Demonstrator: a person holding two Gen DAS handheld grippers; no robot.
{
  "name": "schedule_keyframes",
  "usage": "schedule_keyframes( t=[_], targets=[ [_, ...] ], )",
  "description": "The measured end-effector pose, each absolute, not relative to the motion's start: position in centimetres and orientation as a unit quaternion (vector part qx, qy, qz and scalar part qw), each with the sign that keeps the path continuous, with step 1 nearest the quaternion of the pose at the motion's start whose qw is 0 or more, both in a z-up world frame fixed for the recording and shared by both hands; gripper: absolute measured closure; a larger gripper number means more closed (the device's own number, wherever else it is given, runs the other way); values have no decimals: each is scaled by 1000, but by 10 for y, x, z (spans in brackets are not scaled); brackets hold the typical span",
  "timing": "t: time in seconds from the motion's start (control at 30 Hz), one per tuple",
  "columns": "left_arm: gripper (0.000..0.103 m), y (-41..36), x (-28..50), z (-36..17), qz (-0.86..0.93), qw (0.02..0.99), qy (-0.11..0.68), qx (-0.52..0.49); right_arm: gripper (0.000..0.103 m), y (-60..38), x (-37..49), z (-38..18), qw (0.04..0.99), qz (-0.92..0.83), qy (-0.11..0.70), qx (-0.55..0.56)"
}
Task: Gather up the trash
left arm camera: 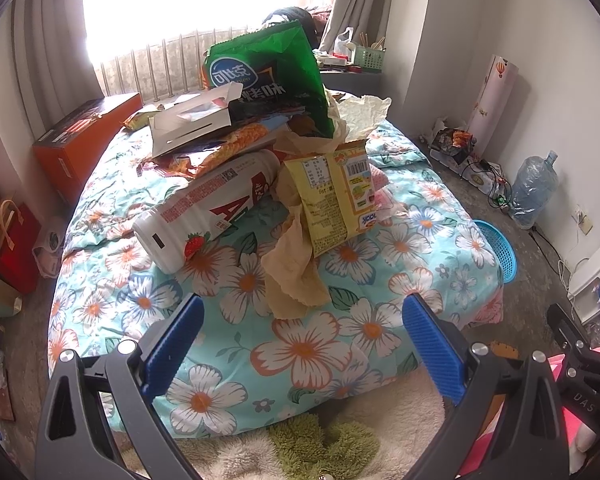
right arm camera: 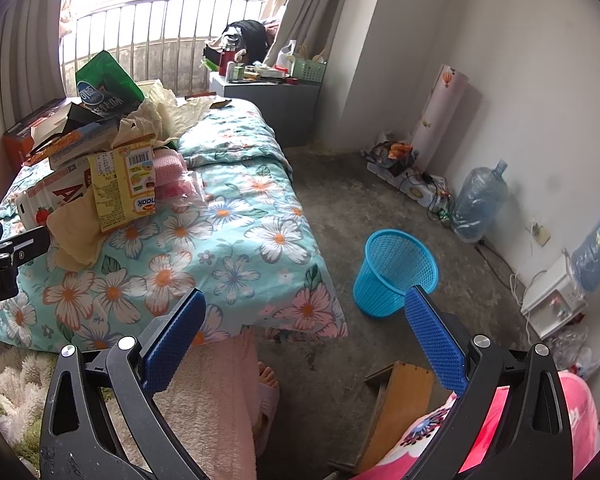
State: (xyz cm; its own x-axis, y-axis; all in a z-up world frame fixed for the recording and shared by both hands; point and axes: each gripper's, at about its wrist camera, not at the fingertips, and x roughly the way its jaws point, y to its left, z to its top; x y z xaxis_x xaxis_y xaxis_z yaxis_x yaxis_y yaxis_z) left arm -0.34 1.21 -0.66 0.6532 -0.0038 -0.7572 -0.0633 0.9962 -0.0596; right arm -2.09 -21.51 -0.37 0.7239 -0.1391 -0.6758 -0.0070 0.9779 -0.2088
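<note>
With both tools, left [left arm camera: 302, 322] and right [right arm camera: 305, 318], gaping empty, we risk toppling the stacked wrapper-and-bottle trash pile [left arm camera: 260, 136] on the floral-quilted bed [left arm camera: 300, 344], far from the blue mesh plastic bin [right arm camera: 394, 266].

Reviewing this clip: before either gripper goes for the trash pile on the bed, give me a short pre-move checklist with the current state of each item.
1. Left gripper open and empty: ok, jaws wide apart, nothing between them.
2. Right gripper open and empty: ok, same.
3. Blue basket upright and reachable: ok, it stands on the floor beside the bed; whether it is empty, cannot tell.
4. A loose piece to take first: ok, the crumpled yellow paper lies nearest the left gripper.
5. Pile stable: not ok, the green snack bag and white carton sit stacked on the tipped white bottle.
6. Bottle capped: cannot tell.
</note>
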Motion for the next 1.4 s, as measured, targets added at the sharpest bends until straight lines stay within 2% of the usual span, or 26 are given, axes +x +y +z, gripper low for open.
schedule_keyframes(
  t=[1.4],
  targets=[
    [6, 18, -2, -11, 29, 904, 424, -45, 8, -207, -17, -3, 924, -31, 369, -99]
  ],
)
